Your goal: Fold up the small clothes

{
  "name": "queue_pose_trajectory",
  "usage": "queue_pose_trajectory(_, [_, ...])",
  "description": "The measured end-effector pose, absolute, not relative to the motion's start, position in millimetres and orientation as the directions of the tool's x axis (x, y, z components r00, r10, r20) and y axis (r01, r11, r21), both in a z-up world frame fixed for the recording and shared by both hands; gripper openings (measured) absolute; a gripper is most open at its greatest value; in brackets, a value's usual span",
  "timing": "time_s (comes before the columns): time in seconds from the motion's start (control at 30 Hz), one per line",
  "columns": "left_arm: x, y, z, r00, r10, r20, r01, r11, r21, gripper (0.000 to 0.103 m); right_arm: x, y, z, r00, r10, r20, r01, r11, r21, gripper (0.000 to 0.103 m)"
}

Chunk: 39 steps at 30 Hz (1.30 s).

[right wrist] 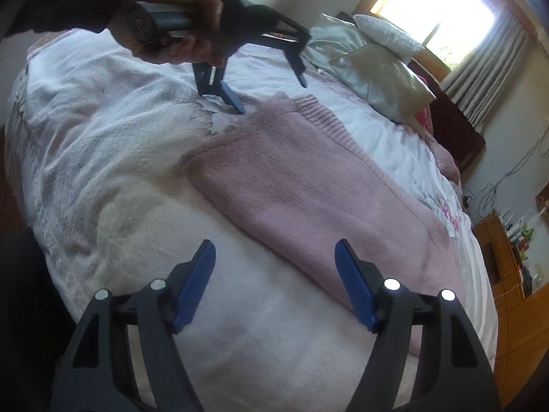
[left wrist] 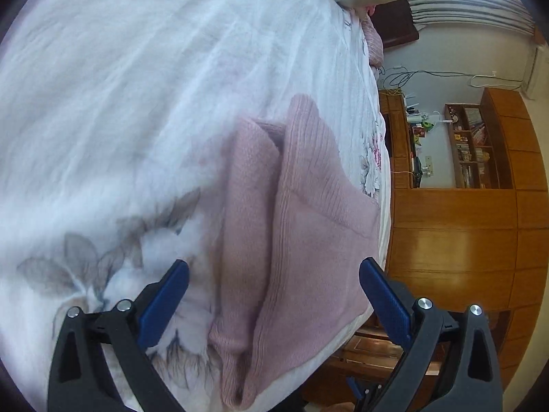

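Note:
A pink knitted sweater (left wrist: pixel 302 226) lies partly folded on the white floral bedspread (left wrist: pixel 137 103), a sleeve laid along its body. My left gripper (left wrist: pixel 274 271) hovers open just above its near end, holding nothing. In the right wrist view the same sweater (right wrist: pixel 308 192) lies flat across the bed, ribbed hem toward the pillows. My right gripper (right wrist: pixel 276 250) is open over the sweater's near edge, empty. The left gripper (right wrist: pixel 271 94), held by a hand (right wrist: pixel 171 24), is open above the sweater's far corner.
Pillows (right wrist: pixel 374 55) are piled at the head of the bed by a bright window (right wrist: pixel 435 10) with curtains. A wooden cabinet (left wrist: pixel 459 233) with shelves stands beside the bed's edge. Cables hang on the wall (left wrist: pixel 446 75).

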<state>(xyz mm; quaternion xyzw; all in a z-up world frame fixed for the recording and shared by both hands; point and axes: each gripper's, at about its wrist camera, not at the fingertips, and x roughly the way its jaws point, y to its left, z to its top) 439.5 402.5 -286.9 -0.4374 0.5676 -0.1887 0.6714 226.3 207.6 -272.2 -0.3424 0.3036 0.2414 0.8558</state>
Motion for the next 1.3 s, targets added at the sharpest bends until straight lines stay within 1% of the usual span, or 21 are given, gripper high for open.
queue_pose_trajectory(0.07, [451,399,-294,0.276,-0.761,-0.588,-0.243,0.536,-0.808,0.099,235,221,-281,0.709,0.189,-0.68,-0.619,0.628,-0.471,0.069])
queue_pose_trajectory(0.1, [456,397,-296,0.273,-0.768,-0.579,-0.236,0.531,-0.814,0.099,239,227,-285,0.708,0.184,-0.682,-0.621,0.621,-0.478,0.065])
queue_pose_trajectory(0.17, [468,392,-296,0.261,-0.777,-0.573,-0.214,0.532,-0.819,0.099,248,237,-293,0.71,0.17,-0.684,-0.618,0.615,-0.489,0.065])
queue_pose_trajectory(0.27, [479,380,-296,0.231,-0.779,-0.583,-0.192,0.551,-0.812,0.099,257,251,-306,0.707,0.154,-0.69,-0.624,0.596,-0.506,0.06])
queue_pose_trajectory(0.33, [485,376,-297,0.217,-0.776,-0.593,-0.19,0.562,-0.805,0.099,258,259,-309,0.72,0.154,-0.677,-0.617,0.589,-0.522,0.059])
queue_pose_trajectory(0.37, [487,374,-297,0.212,-0.775,-0.595,-0.189,0.565,-0.803,0.099,258,265,-310,0.726,0.153,-0.67,-0.613,0.586,-0.53,0.056])
queue_pose_trajectory(0.43, [490,373,-296,0.208,-0.769,-0.604,-0.182,0.576,-0.797,0.097,260,276,-310,0.736,0.154,-0.659,-0.605,0.588,-0.537,0.054])
queue_pose_trajectory(0.47, [491,373,-295,0.211,-0.766,-0.608,-0.183,0.58,-0.794,0.088,261,282,-309,0.737,0.159,-0.657,-0.604,0.59,-0.536,0.053])
queue_pose_trajectory(0.5, [493,373,-296,0.207,-0.761,-0.615,-0.197,0.583,-0.788,0.068,262,288,-307,0.739,0.165,-0.654,-0.603,0.594,-0.532,0.053])
queue_pose_trajectory(0.57, [493,372,-298,0.19,-0.746,-0.638,-0.212,0.603,-0.769,0.051,263,297,-303,0.743,0.174,-0.646,-0.599,0.604,-0.526,0.053])
queue_pose_trajectory(0.6, [492,373,-299,0.19,-0.741,-0.645,-0.218,0.608,-0.763,0.046,264,301,-303,0.739,0.174,-0.651,-0.603,0.603,-0.523,0.051])
queue_pose_trajectory(0.63, [491,378,-300,0.192,-0.738,-0.647,-0.229,0.607,-0.761,0.044,266,303,-302,0.728,0.176,-0.662,-0.611,0.605,-0.511,0.034])
queue_pose_trajectory(0.67, [490,379,-298,0.199,-0.732,-0.651,-0.232,0.61,-0.757,0.038,268,303,-301,0.718,0.174,-0.675,-0.614,0.614,-0.496,0.018])
queue_pose_trajectory(0.7, [488,380,-294,0.208,-0.726,-0.656,-0.229,0.616,-0.754,0.03,268,302,-299,0.716,0.174,-0.677,-0.611,0.626,-0.485,0.014])
queue_pose_trajectory(0.73, [486,379,-290,0.215,-0.722,-0.658,-0.226,0.618,-0.752,0.028,270,300,-294,0.709,0.181,-0.681,-0.611,0.639,-0.467,0.012])
queue_pose_trajectory(0.8, [484,377,-280,0.23,-0.715,-0.66,-0.225,0.621,-0.751,0.026,270,293,-282,0.705,0.198,-0.681,-0.604,0.67,-0.431,0.011])
queue_pose_trajectory(1.0, [487,359,-237,0.257,-0.708,-0.657,-0.189,0.63,-0.753,0.026,268,267,-238,0.722,0.236,-0.65,-0.557,0.756,-0.344,0.011])
queue_pose_trajectory(1.3, [494,310,-165,0.272,-0.678,-0.683,-0.114,0.682,-0.723,0.026,270,221,-182,0.747,0.263,-0.61,-0.488,0.84,-0.235,0.011])
